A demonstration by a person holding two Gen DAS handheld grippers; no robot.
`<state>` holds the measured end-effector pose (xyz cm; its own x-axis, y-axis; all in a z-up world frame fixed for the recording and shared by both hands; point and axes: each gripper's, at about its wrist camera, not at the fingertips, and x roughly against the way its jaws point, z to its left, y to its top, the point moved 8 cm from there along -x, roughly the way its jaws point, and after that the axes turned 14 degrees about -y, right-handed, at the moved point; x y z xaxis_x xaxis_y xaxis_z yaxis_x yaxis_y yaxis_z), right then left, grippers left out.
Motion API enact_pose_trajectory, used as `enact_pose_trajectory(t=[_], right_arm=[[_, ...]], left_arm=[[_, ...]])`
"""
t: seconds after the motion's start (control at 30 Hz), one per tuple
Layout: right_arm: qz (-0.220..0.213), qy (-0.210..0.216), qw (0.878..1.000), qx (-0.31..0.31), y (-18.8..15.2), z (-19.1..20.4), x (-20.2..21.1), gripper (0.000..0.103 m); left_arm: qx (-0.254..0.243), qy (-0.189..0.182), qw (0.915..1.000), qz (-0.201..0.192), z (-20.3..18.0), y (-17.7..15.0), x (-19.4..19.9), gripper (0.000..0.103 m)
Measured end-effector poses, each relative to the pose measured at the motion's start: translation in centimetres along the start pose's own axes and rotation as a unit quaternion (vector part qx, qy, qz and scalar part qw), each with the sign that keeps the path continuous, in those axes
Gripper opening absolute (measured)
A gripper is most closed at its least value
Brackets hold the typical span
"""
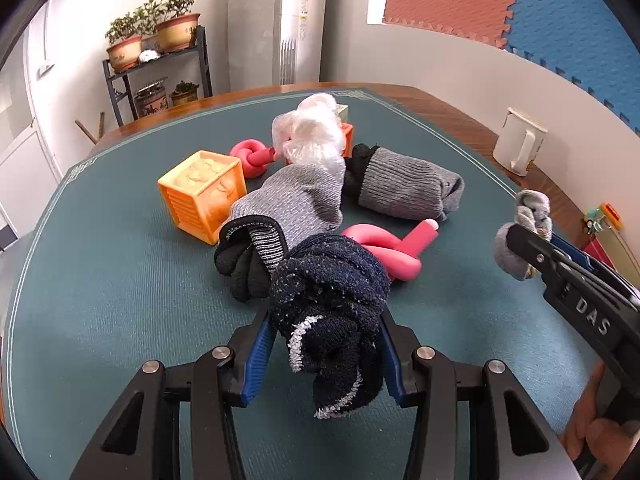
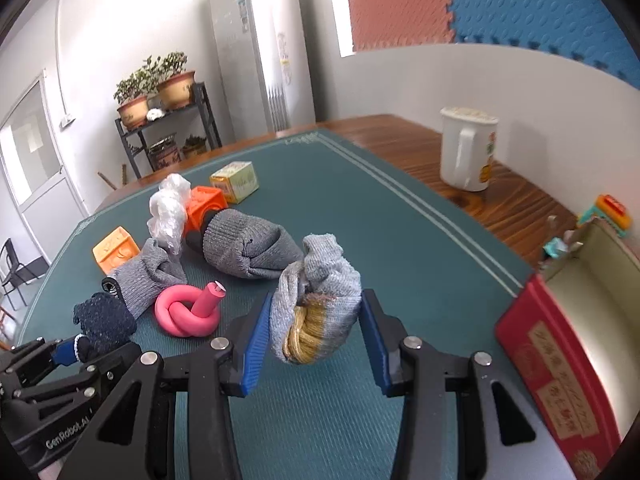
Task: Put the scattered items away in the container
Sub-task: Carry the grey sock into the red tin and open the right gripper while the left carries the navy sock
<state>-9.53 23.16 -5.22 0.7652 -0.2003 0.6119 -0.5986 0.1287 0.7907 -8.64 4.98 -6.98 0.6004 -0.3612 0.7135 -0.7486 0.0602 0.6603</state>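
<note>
1. The green mat (image 2: 360,208) covers most of the wooden table (image 2: 420,136), and nearly all the scattered items lie on it.
2. The red container (image 2: 560,364) stands open at the mat's right edge, its long side running away from the right wrist camera.
3. A white mug (image 2: 466,148) stands upright on the bare wood beyond the mat, handle turned toward the camera.
4. The left gripper (image 1: 326,344) is pinching the dark navy sock bundle (image 1: 332,312) between its blue pads. The bundle's long axis runs roughly along the fingers; its white-trimmed end hangs toward the camera.
5. The right gripper (image 2: 316,328) is pinching the light grey sock bundle (image 2: 316,304), lifted off the mat just left of the container. It stands roughly upright, its mustard-striped end low and its knotted end up.
6. A grey rolled sock (image 2: 248,248) lies on the mat, long axis left to right, its dark cuff end touching an orange block (image 2: 206,206).
7. A second grey sock (image 1: 292,204) lies with its black cuff toward the left gripper.
8. A larger orange block (image 1: 202,194) sits left of it.
9. A crumpled white plastic bag (image 1: 312,132) rests behind the socks.
10. A pink knotted tube (image 2: 188,310) lies between the two grippers, its free end tilted up; another pink knot (image 1: 252,156) sits farther back.
11. A small yellow box (image 2: 236,180) sits apart at the back.
</note>
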Motion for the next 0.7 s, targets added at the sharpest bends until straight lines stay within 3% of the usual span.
enact_pose_trajectory(t=[0.2, 0.33, 0.7], right_arm=[[-0.021, -0.008, 0.999, -0.041, -0.5, -3.1, 3.0, 0.047], [-0.046, -0.034, 0.997, -0.06, -0.6, -6.3, 5.7, 0.048], [-0.062, -0.13, 0.979, -0.147, -2.6, -20.3, 10.8, 0.048]], left_arm=[[-0.012, 0.0, 0.9999, -0.012, -1.2, 0.1, 0.9, 0.049], [-0.019, -0.005, 0.9997, -0.012, -2.4, -0.2, 1.3, 0.049], [-0.059, -0.038, 0.9976, -0.003, -9.7, -0.3, 1.2, 0.049]])
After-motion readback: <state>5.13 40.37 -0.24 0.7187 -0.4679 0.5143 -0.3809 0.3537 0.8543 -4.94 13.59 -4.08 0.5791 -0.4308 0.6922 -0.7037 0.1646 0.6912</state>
